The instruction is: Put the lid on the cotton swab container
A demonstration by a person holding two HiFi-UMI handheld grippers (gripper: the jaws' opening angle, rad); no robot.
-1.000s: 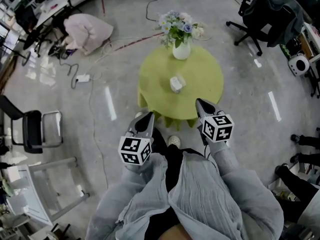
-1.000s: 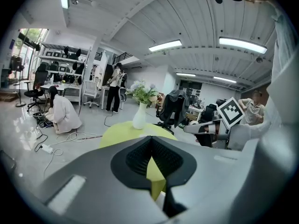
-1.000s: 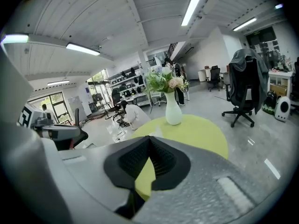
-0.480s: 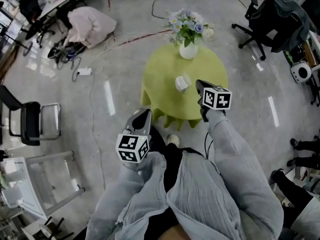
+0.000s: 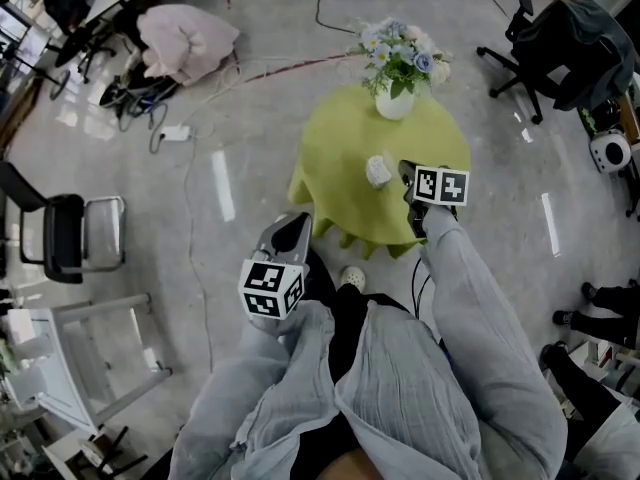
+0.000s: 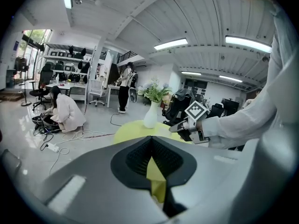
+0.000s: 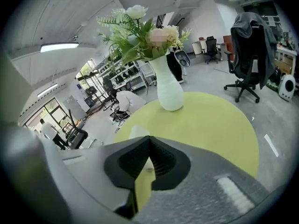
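Task's thing: the cotton swab container, a small white piece, stands near the middle of the round yellow-green table, on the near side of the vase of flowers.
Lid: too small in the head view to tell from the body; I cannot say whether it is on, or lying beside.
Right gripper: jaws clenched tip to tip, nothing between them; it is out over the table's right half.
Left gripper: jaws pressed together and empty as well; it hangs off the table's near-left edge, above the floor.
Key relation: the container lies just left of the right gripper's tips, near but apart. In the right gripper view it shows as a white shape just past the left jaw, slightly left of the line the jaws point along.
Nearer hand: the right one, clearly; the left is well apart from the container.
Long axis: not readable at this size.
Judged step: approach, no grasp made yet.
Next move calls for: parting the right jaws and shifting a little left before closing on anything.
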